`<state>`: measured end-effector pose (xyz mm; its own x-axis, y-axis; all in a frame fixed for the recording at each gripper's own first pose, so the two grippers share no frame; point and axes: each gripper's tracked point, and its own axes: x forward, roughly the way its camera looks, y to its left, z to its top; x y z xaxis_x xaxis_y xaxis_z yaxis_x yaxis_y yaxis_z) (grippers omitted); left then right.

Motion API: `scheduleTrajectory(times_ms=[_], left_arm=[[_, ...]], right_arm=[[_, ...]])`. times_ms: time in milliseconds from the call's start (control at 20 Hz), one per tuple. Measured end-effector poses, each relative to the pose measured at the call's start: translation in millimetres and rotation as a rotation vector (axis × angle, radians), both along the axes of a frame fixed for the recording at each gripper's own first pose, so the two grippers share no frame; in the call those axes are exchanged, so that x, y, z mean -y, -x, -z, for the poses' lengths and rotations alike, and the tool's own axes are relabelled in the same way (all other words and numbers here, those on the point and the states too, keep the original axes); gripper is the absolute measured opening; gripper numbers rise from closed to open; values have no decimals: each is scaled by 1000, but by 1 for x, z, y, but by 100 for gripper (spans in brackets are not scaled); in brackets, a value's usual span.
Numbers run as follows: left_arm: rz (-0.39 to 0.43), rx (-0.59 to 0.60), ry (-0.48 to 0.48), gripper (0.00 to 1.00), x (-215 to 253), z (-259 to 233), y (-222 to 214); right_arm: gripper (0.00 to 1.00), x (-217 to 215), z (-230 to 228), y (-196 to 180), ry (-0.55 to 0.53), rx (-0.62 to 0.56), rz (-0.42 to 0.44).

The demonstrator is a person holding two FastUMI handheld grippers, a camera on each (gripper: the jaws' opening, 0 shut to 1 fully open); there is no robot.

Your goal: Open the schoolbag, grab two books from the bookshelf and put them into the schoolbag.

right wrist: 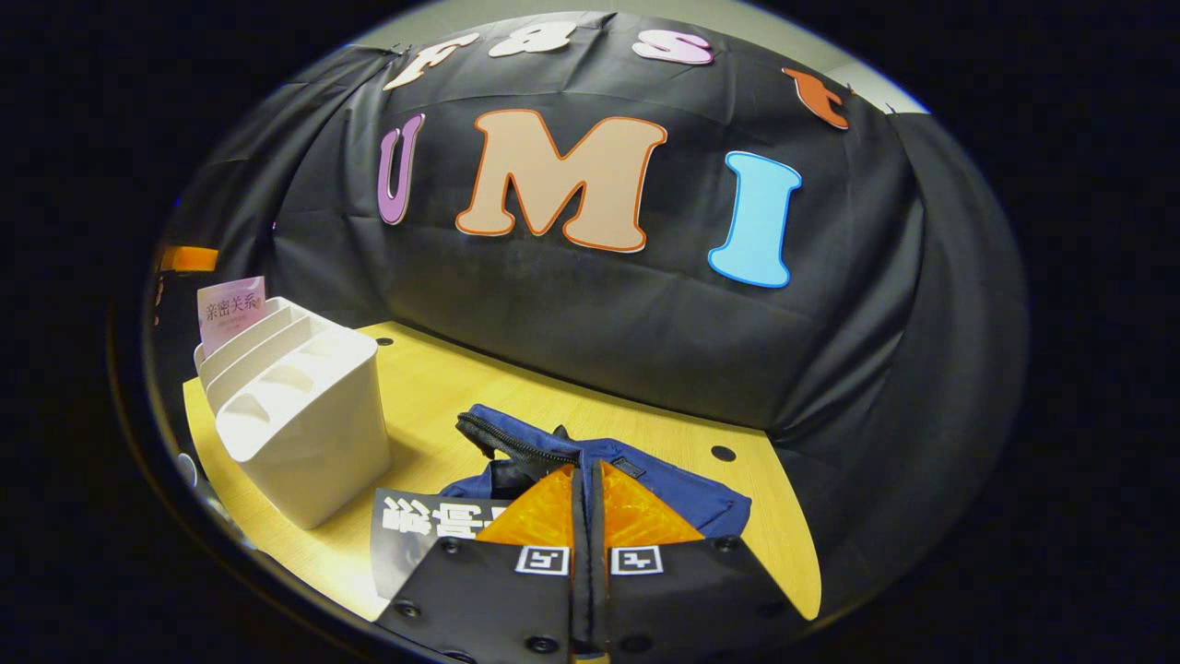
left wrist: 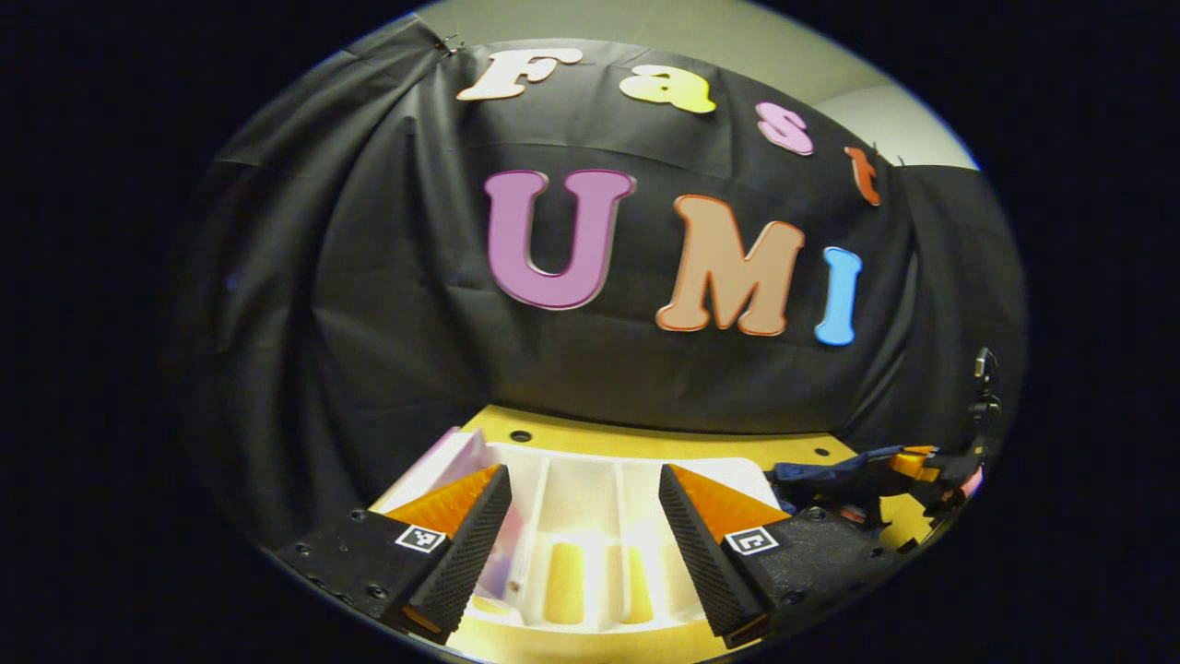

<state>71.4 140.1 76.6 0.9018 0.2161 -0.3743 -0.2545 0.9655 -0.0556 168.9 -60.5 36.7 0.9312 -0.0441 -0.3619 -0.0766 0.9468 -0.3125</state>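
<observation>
The right claw (right wrist: pixel 586 516) is clenching a dark book (right wrist: pixel 415 535) over the open schoolbag (right wrist: pixel 645 480); it needs lowering squarely inside. The left claw (left wrist: pixel 583 526) is hanging released above the bookshelf (left wrist: pixel 590 498), where a pink book (left wrist: pixel 442 461) is standing

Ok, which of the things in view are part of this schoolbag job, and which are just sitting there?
Part of the job:
- blue schoolbag, unzipped
- white bookshelf
- pink book, in the bookshelf's rear slot
- black book, held in the right gripper
- left gripper, open above the bookshelf

Just there:
- wooden table
- black cloth wall
</observation>
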Motion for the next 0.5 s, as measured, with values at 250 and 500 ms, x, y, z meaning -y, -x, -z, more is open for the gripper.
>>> scheduleTrajectory(times_ms=[250, 500], left_arm=[[-19, -136, -4, 94, -61, 5, 15], [9, -334, 69, 93, -86, 40, 9]], right_arm=[[2, -3, 6, 2, 4, -7, -2], [2, -3, 6, 2, -9, -12, 14]])
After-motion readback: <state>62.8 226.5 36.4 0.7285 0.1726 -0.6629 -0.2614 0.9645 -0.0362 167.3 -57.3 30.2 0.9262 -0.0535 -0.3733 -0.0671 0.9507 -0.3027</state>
